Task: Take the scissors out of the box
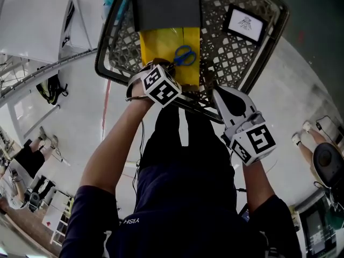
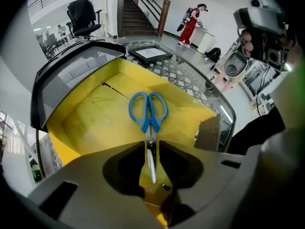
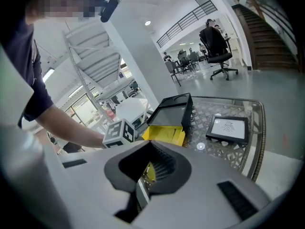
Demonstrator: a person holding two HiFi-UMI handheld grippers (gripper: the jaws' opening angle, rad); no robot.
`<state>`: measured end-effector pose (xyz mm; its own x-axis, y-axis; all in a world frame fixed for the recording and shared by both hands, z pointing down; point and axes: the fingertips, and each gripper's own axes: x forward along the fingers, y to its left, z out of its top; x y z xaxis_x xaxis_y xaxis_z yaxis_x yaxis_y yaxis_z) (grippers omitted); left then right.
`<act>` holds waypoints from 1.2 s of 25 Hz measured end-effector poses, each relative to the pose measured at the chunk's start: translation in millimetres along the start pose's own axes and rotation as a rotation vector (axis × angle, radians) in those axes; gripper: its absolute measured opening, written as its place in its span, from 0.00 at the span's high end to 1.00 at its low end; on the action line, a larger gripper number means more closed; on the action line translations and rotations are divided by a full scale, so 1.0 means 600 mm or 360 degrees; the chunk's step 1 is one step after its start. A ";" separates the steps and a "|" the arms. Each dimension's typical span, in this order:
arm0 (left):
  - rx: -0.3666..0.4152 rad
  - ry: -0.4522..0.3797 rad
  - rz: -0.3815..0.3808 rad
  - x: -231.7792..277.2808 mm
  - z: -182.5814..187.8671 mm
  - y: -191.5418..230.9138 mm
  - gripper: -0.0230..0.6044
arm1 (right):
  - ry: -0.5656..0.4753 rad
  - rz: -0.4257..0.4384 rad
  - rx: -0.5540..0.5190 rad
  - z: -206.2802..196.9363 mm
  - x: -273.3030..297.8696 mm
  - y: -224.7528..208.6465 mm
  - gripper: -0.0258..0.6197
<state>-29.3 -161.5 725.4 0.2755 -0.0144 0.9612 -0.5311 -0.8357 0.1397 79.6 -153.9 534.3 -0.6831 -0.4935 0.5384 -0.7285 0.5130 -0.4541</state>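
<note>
Blue-handled scissors (image 1: 184, 55) (image 2: 148, 111) lie flat in the open yellow box (image 1: 161, 44) (image 2: 90, 118) (image 3: 164, 133), handles away from me. My left gripper (image 1: 166, 71) (image 2: 151, 144) hangs over the box's near end. Its jaws stand a little apart on either side of the scissors' blade, and yellow shows on both sides of it. My right gripper (image 1: 212, 85) (image 3: 145, 173) is held to the right of the box, near the table's front edge. It looks shut, with nothing between its fingers.
The box's black lid (image 1: 166, 7) (image 3: 174, 109) stands open at its far side. A black-framed picture (image 1: 245, 23) (image 2: 150, 54) (image 3: 228, 128) lies on the latticed glass table (image 1: 226, 58) to the right. Office chairs, a staircase and people are farther off.
</note>
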 end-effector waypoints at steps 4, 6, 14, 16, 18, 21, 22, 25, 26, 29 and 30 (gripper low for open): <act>0.0001 0.0025 0.0014 0.003 -0.001 0.003 0.82 | -0.0004 -0.0011 0.0012 -0.003 -0.003 -0.007 0.94; 0.0002 0.0034 0.0020 0.004 -0.003 0.004 0.82 | -0.0009 -0.0012 0.0016 -0.004 -0.004 -0.008 0.94; 0.0033 0.0029 0.0075 0.004 -0.001 0.004 0.84 | -0.0023 -0.0022 0.0032 -0.007 -0.008 -0.009 0.94; 0.0021 0.0014 0.0081 0.004 -0.001 0.003 0.84 | -0.0030 -0.0025 0.0033 -0.007 -0.009 -0.009 0.94; 0.0011 0.0000 0.0086 0.003 0.000 0.004 0.84 | -0.0033 -0.0029 0.0030 -0.006 -0.010 -0.008 0.94; 0.0002 -0.0016 0.0081 0.002 0.001 0.003 0.85 | -0.0036 -0.0036 0.0022 -0.004 -0.012 -0.005 0.94; -0.0002 -0.0022 0.0076 0.000 0.001 0.002 0.85 | -0.0037 -0.0038 0.0018 -0.003 -0.013 -0.004 0.94; -0.0004 -0.0054 0.0069 -0.013 0.005 -0.003 0.85 | -0.0039 -0.0043 0.0008 -0.001 -0.015 0.003 0.94; -0.0003 -0.0069 0.0068 -0.019 0.008 -0.004 0.85 | -0.0041 -0.0044 0.0003 0.001 -0.016 0.005 0.94; -0.0015 -0.0127 0.0074 -0.042 0.023 -0.002 0.85 | -0.0056 -0.0046 -0.0019 0.010 -0.018 0.012 0.94; -0.0023 -0.0151 0.0077 -0.052 0.029 0.000 0.85 | -0.0063 -0.0046 -0.0027 0.013 -0.018 0.015 0.94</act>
<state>-23.9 -170.4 691.6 0.3233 -0.1073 0.9402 -0.5569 -0.8248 0.0974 79.6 -149.6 518.6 -0.6637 -0.5354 0.5223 -0.7470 0.5099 -0.4266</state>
